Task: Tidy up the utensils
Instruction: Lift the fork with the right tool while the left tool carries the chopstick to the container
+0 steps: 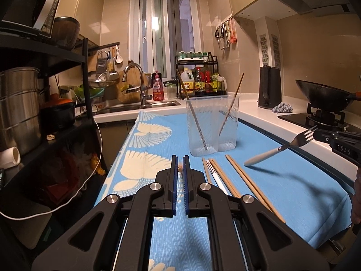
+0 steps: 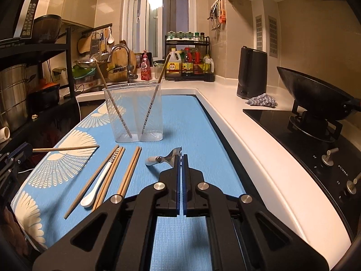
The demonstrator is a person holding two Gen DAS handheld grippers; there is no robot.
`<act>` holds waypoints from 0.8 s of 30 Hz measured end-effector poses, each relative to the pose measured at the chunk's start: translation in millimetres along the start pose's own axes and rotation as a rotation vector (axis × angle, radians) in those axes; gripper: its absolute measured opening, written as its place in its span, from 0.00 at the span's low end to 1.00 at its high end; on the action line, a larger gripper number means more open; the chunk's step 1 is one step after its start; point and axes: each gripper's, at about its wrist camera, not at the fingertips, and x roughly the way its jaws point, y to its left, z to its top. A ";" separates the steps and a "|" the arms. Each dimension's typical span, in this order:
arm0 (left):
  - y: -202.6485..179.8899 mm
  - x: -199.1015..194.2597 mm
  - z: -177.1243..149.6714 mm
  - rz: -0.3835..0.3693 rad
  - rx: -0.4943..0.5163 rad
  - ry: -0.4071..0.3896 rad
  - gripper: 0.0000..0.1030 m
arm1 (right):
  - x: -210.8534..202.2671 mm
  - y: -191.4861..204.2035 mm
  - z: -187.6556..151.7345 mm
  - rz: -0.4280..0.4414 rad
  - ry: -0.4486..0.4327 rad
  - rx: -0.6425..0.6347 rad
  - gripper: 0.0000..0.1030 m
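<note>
A clear plastic holder (image 1: 213,126) (image 2: 135,113) stands on the blue mat with two chopsticks leaning in it. My left gripper (image 1: 180,168) is shut on a wooden chopstick (image 2: 65,149), seen end-on between its pads and held level above the mat's left side. My right gripper (image 2: 181,158) is shut on the tines of a white-handled fork (image 1: 277,150) (image 2: 162,159), held above the mat to the right. Several chopsticks (image 1: 248,185) (image 2: 129,171) and a white spoon (image 2: 97,185) lie on the mat in front of the holder.
The blue mat (image 2: 191,117) covers a long surface beside a white counter (image 2: 237,122). A wok (image 2: 315,94) sits on the stove at right, a black kettle (image 2: 251,76) behind it. A sink and faucet (image 1: 137,85) and a black shelf rack (image 1: 45,90) stand at left.
</note>
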 end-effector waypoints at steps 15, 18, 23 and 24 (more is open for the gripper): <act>9.9 3.3 62.8 -0.043 0.015 -0.053 0.04 | -16.3 9.8 46.9 0.017 -0.086 -0.048 0.01; 11.9 9.3 76.7 -0.072 0.015 -0.032 0.04 | -17.8 14.8 60.3 0.022 -0.095 -0.068 0.01; 20.6 34.1 100.1 -0.142 -0.047 0.099 0.04 | -16.6 24.4 81.3 0.017 -0.085 -0.117 0.01; 21.7 37.0 104.3 -0.142 -0.050 0.115 0.04 | -15.5 25.4 83.7 0.015 -0.079 -0.123 0.01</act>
